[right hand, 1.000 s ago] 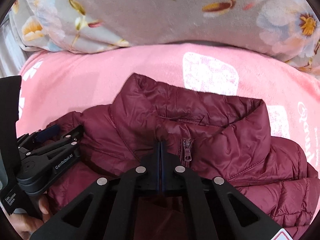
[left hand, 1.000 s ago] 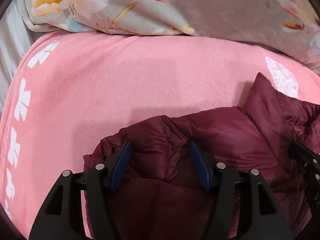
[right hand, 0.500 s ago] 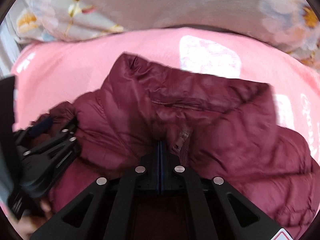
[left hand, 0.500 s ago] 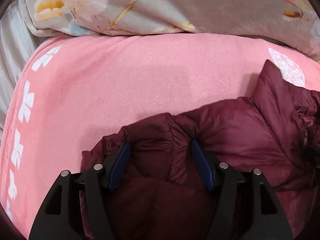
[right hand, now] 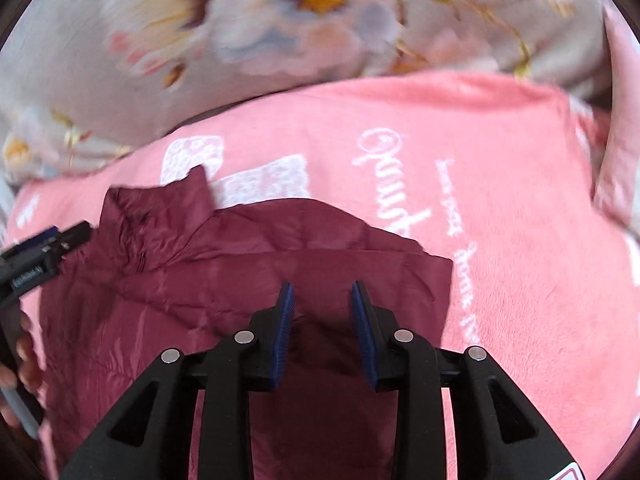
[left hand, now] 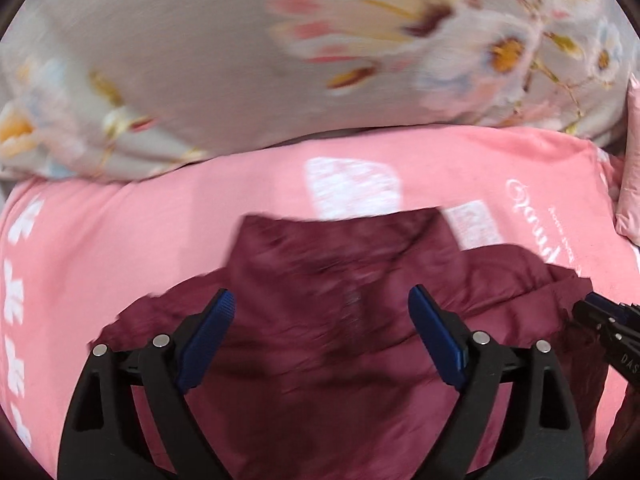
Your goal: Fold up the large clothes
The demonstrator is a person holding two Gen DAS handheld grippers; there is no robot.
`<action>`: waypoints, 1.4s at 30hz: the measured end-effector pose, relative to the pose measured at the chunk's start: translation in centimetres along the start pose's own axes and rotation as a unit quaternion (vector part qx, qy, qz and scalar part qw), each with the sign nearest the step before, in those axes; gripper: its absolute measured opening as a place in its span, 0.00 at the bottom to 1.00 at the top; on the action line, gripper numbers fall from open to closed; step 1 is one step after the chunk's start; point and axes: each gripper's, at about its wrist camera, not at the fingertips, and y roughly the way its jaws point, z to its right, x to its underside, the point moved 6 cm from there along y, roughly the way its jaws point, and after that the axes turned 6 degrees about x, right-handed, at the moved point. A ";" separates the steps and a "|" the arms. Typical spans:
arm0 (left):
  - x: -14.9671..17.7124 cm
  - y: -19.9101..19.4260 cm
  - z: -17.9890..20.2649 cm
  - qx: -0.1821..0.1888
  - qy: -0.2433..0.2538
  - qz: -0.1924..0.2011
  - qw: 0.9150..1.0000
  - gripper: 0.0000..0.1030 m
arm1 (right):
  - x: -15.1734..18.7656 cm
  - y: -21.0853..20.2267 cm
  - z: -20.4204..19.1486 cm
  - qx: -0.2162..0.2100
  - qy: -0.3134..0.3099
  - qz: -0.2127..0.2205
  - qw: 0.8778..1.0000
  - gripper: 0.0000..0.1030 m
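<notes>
Maroon jacket point(left hand: 360, 320) | pink blanket point(right hand: 500, 200) (white script unreadable) | left gripper point(left hand: 320, 320) jaws wide, empty | right gripper point(right hand: 322, 312) jaws parted, empty

Motion blur smears the maroon jacket point(left hand: 344, 292) in the left wrist view, so its zip and quilting cannot be read. The floral quilt point(right hand: 280, 20) is blurred too. The jacket's lower part runs behind the gripper frames and off the bottom edge. The white script on the pink blanket point(right hand: 520, 208) is illegible.
</notes>
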 end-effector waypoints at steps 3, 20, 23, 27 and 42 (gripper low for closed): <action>-0.6 2.6 2.4 0.002 -0.004 -0.018 1.000 0.83 | -1.0 1.1 0.5 -0.008 0.013 -0.002 1.000 0.30; 1.1 8.4 4.8 -0.030 0.030 -0.078 0.996 0.31 | -1.4 6.0 -2.1 0.011 -0.049 -0.023 0.998 0.04; 1.0 8.1 4.4 -0.020 0.018 -0.074 0.997 0.27 | -1.8 4.2 -2.1 0.003 -0.042 0.005 0.999 0.02; 1.1 8.6 4.3 -0.023 0.012 -0.073 0.997 0.27 | -1.8 4.5 -1.1 0.004 -0.021 -0.005 1.000 0.01; 2.2 9.1 5.9 -0.075 0.042 -0.020 0.996 0.30 | -0.5 7.8 -1.0 0.021 -0.024 -0.028 0.999 0.02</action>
